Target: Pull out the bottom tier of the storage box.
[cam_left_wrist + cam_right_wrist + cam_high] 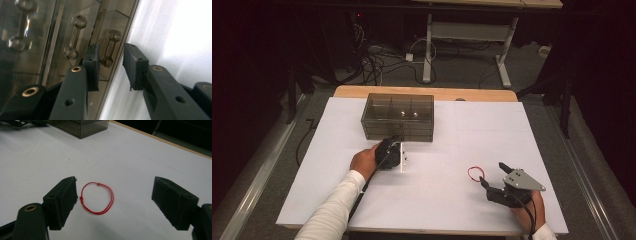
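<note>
No readable text, labels or numbers anywhere.

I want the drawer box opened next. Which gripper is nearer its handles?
Left. The left gripper sits at the drawer box front, jaws straddling a handle. The right gripper is far off, beside the red string bracelet.

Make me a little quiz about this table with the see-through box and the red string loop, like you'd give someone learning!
1. True or false: the red string bracelet lies flat on the white table, between the right gripper's wide-open jaws.
2. What is the left gripper aimed at? A) the red loop B) a clear drawer handle on the smoky transparent plastic drawer box C) the table edge
3. Fill in: the bracelet lies on the person's ____ side of the table.

Key: 1 true; 2 B; 3 right
</note>
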Available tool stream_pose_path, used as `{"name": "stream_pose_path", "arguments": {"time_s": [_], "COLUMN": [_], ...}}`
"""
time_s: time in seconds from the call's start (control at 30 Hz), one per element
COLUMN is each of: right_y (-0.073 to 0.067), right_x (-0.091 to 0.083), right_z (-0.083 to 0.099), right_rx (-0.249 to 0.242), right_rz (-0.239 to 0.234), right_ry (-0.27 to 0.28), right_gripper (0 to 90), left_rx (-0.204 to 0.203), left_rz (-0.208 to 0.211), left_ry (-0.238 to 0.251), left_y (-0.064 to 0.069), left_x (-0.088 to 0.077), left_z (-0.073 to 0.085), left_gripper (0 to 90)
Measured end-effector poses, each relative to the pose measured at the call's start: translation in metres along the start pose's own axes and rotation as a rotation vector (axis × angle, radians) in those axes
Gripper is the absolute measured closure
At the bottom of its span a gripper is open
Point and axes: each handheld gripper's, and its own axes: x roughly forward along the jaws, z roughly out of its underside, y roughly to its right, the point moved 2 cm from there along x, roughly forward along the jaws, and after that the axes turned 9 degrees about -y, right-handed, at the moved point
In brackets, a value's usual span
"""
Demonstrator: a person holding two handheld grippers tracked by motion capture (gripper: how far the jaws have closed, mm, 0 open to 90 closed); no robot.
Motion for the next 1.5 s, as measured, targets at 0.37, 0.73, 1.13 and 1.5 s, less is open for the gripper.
{"name": "stream_pose_path", "arguments": {"time_s": [0.37, 0.73, 1.13, 1.5], "right_y": [-0.002, -0.002, -0.002, -0.003], "right_x": [0.000, 0.000, -0.002, -0.001], "right_z": [0.000, 0.000, 0.000, 0.000], "right_rx": [-0.022, -0.032, -0.036, -0.042], "right_rz": [0.003, 0.004, 0.006, 0.008], "right_ry": [-0.007, -0.006, -0.001, -0.002], "right_gripper": [21.8, 21.8, 21.8, 21.8], "left_rx": [0.071, 0.062, 0.039, 0.051], "left_rz": [-0.104, -0.110, -0.095, -0.111], "left_ry": [-0.028, -0.024, -0.019, -0.050], "left_y": [0.008, 0.010, 0.009, 0.010], "left_x": [0.001, 0.000, -0.002, 0.002], "left_z": [-0.002, 0.000, 0.001, 0.004], "left_gripper": [75.0, 75.9, 76.0, 75.0]}}
